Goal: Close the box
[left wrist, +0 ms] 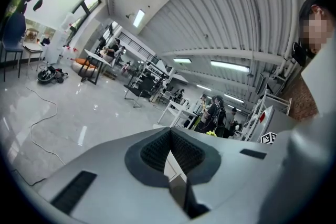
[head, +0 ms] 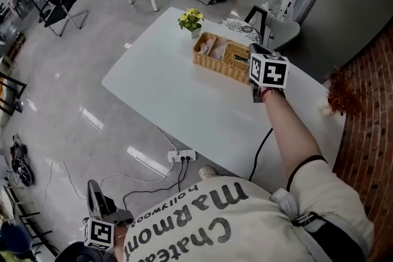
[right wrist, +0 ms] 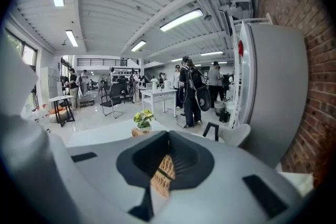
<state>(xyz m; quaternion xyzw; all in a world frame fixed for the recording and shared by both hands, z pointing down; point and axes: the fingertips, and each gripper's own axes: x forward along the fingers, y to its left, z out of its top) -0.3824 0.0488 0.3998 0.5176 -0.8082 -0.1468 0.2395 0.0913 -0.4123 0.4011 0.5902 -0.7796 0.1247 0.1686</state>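
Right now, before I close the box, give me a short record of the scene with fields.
surface: white table
box: wicker box, near the table's far edge, compartments open on top
beside box: potted plant with yellow flowers, at its left end
right gripper: over the box's right end, jaws together, wicker showing behind them
left gripper: low by the person's side, off the table, jaws together, nothing held
task state: box not yet closed
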